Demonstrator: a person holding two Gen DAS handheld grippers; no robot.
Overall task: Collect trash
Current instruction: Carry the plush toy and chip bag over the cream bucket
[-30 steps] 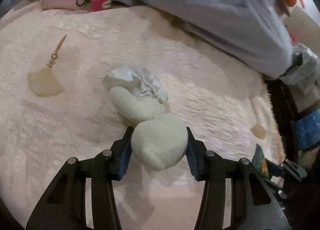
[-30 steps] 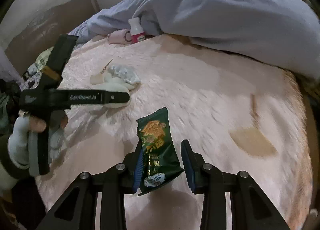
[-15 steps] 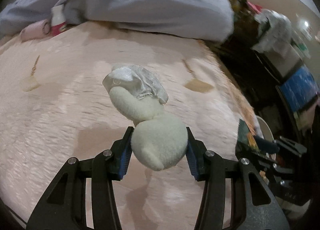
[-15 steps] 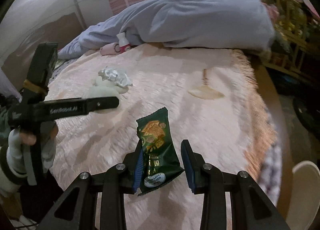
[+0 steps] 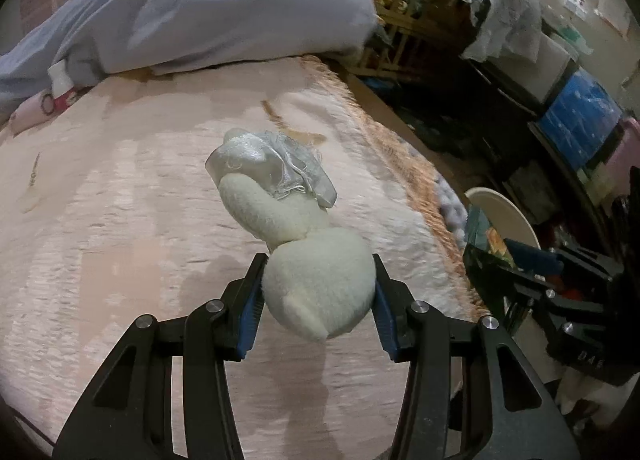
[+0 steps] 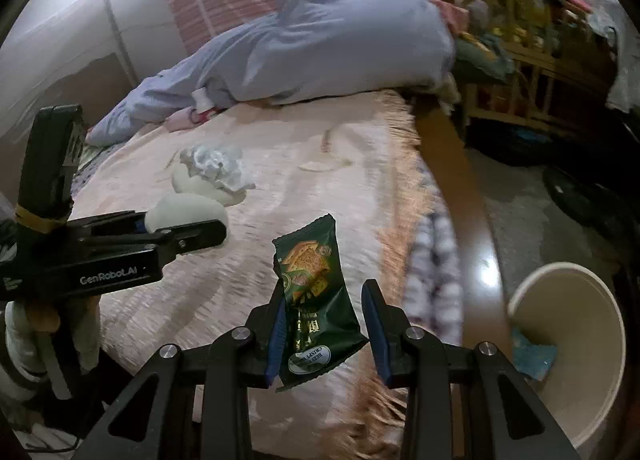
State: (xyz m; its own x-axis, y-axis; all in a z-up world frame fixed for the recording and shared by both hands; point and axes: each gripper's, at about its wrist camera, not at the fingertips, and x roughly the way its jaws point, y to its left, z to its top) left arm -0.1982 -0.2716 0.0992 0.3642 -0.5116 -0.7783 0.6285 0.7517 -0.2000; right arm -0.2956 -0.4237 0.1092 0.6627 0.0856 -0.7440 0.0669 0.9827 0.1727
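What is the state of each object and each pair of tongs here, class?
Left tongs: shut on the cream plush toy, lifted.
Right tongs: shut on the green snack wrapper.
Cream bin: open, blue scrap inside.
Pink bedspread: spread flat.
Blue quilt: bunched up.

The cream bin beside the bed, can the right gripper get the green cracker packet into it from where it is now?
Probably yes. The right gripper holds the green cracker packet above the bed's fringed edge, and the cream bin stands open-mouthed just beyond, on the floor. Nothing visible lies between them.
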